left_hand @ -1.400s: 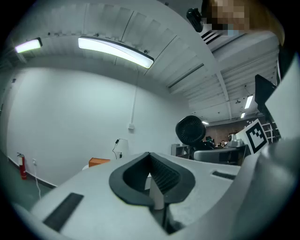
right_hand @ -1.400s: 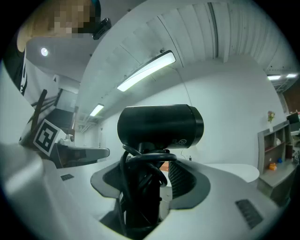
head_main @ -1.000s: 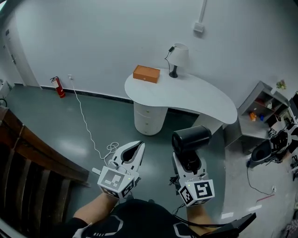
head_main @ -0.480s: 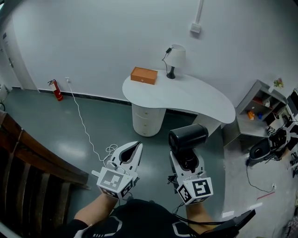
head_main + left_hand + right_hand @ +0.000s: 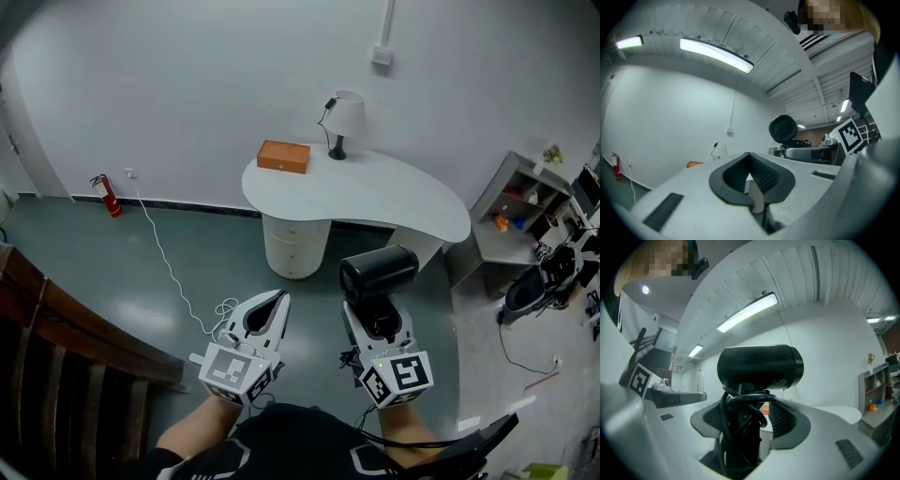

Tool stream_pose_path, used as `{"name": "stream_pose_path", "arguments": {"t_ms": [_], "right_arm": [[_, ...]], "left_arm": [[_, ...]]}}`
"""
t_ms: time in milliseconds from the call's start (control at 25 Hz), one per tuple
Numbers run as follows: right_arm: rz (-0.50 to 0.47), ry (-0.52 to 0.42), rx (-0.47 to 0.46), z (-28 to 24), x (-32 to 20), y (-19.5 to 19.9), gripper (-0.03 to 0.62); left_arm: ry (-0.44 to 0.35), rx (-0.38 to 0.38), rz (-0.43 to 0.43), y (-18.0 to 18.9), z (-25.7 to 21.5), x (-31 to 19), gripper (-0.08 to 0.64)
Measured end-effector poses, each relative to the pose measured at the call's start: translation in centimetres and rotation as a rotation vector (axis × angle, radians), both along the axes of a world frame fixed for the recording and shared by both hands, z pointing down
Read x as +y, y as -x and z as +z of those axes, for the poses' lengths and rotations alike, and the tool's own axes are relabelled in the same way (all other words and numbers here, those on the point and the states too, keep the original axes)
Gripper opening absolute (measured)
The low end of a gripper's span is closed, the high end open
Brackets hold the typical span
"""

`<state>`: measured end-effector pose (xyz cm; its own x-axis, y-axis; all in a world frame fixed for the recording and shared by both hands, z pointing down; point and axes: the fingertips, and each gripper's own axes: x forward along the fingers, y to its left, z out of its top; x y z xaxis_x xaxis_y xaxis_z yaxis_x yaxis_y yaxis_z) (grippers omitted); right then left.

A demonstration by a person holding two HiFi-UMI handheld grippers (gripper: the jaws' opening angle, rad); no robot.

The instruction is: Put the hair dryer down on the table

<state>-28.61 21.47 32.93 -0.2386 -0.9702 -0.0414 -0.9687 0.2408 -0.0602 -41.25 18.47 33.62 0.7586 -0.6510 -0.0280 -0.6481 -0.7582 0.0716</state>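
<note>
The hair dryer (image 5: pixel 379 270), in front of the table (image 5: pixel 394 202), has its handle mostly hidden under wound cord (image 5: pixel 747 401) between the jaws of the right gripper (image 5: pixel 377 314). Right of the table, the things on the shelf (image 5: pixel 497 202) are too small to tell. Left of the table, brown wooden furniture (image 5: pixel 56 347) runs off the picture's edge.

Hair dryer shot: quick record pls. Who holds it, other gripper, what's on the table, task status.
hair dryer: black, upright, cord wound round its handle
held by: right gripper, jaws clamped on the handle
left gripper: shut, empty
table: white, curved; holds orange box and lamp
status: hair dryer not yet on table
</note>
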Motion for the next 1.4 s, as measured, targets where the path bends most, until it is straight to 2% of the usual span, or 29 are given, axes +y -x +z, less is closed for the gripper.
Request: {"name": "stream_pose_path", "arguments": {"t_ms": [400, 840, 1080, 1400], "right_arm": [[0.054, -0.008, 0.018, -0.1, 0.4, 2.3, 0.264], [0.106, -0.014, 0.036, 0.3, 0.6, 2.6, 0.264], [0.114, -0.010, 0.026, 0.5, -1.0, 0.5, 0.264], [0.100, -0.018, 0.030, 0.2, -4.0, -3.5, 0.264]], "left_arm": [[-0.005, 0.036, 0.065, 1.9, 0.2, -0.5, 0.005], [0.000, 0.042, 0.084, 3.4, 1.3, -1.1, 0.005], [-0.001, 0.035, 0.085, 1.8, 1.2, -2.6, 0.005], [-0.006, 0.019, 0.075, -2.4, 0.8, -4.9, 0.005]]}}
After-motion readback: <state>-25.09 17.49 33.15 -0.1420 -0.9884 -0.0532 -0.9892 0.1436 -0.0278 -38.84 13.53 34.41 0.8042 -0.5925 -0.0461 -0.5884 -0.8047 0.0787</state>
